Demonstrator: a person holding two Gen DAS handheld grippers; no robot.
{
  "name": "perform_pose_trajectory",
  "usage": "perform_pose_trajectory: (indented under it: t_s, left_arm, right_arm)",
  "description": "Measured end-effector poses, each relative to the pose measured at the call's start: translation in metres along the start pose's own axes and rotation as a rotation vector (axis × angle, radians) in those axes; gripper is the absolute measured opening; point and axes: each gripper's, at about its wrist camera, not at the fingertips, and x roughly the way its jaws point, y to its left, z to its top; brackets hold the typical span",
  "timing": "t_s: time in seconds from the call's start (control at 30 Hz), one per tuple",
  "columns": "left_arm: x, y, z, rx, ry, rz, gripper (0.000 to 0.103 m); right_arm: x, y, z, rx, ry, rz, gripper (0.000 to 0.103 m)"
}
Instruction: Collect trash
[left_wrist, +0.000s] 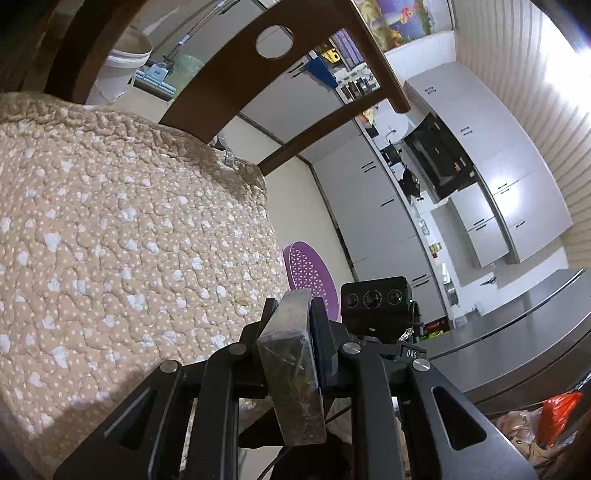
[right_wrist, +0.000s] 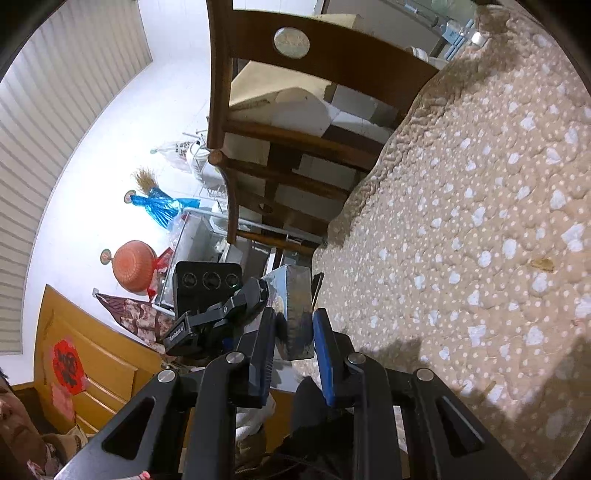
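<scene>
Grey flat box (left_wrist: 291, 369) sits squeezed tight in our left gripper (left_wrist: 291, 321) and right gripper (right_wrist: 293, 328), beside the dotted blanket (left_wrist: 122, 236).

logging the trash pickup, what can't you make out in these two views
- grey box, left wrist view: what it is; the pads of the left gripper cover its faces, and no print is readable.
- brown scrap on the quilt, right wrist view: too small to identify.
- orange bag, left wrist view: cut off at the lower right edge.
</scene>
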Motion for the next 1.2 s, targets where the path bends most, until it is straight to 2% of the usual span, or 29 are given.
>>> perform_pose_trajectory:
  t_s: [0.1,0.17,0.23,0.33,0.4,0.43,0.47,0.5,0.53,0.7,0.8,0.87,0.93,0.97,1.03,1.2]
  left_arm:
    - [0.008,-0.009,0.003,0.03,0.013,0.02,0.017]
    - [0.014,-0.015,0.005,0.052,0.026,0.038,0.015]
    - [0.024,-0.02,0.007,0.071,0.046,0.063,0.017]
    - [0.035,-0.021,0.009,0.055,0.06,0.028,0.016]
    - [0.039,-0.02,0.012,0.04,0.056,0.0,0.016]
    - [0.04,-0.019,0.013,0.026,0.056,-0.024,0.016]
    - [0.041,-0.018,0.014,0.017,0.053,-0.038,0.016]
    - [0.041,-0.019,0.014,0.018,0.051,-0.039,0.016]
    - [0.041,-0.021,0.015,0.02,0.05,-0.038,0.016]
    - [0.044,-0.02,0.014,0.008,0.055,-0.064,0.016]
    - [0.046,-0.018,0.011,0.003,0.062,-0.078,0.016]
    - [0.045,-0.017,0.01,-0.001,0.061,-0.091,0.016]
    - [0.041,-0.017,0.009,0.003,0.05,-0.064,0.015]
    - [0.039,-0.017,0.009,0.007,0.042,-0.027,0.02]
    - [0.036,-0.015,0.009,0.013,0.033,0.022,0.027]
    - [0.038,-0.028,0.002,0.09,0.04,0.101,0.028]
  right_arm:
    - [-0.013,-0.002,0.002,0.003,-0.028,-0.002,0.02]
    - [-0.022,-0.004,0.004,0.006,-0.049,0.001,0.011]
    - [-0.032,-0.004,0.005,0.008,-0.07,0.011,0.011]
    - [-0.049,-0.002,0.007,-0.013,-0.1,-0.014,0.011]
    - [-0.061,-0.001,0.008,-0.034,-0.143,-0.087,0.016]
    - [-0.065,-0.002,0.008,-0.04,-0.156,-0.118,0.031]
    - [-0.067,-0.005,0.008,-0.036,-0.155,-0.126,0.066]
    - [-0.068,-0.007,0.008,-0.029,-0.153,-0.118,0.079]
    - [-0.069,-0.008,0.007,-0.027,-0.155,-0.111,0.086]
    - [-0.063,0.002,0.003,-0.084,-0.131,-0.135,0.081]
    - [-0.052,0.012,0.001,-0.116,-0.11,-0.146,0.061]
    - [-0.04,0.017,-0.001,-0.125,-0.08,-0.151,0.043]
    - [-0.033,0.02,-0.003,-0.139,-0.072,-0.175,0.038]
    - [-0.033,0.022,-0.005,-0.143,-0.081,-0.186,0.032]
    - [-0.033,0.027,-0.008,-0.143,-0.096,-0.209,0.029]
    - [-0.038,0.027,-0.017,-0.119,-0.106,-0.24,0.029]
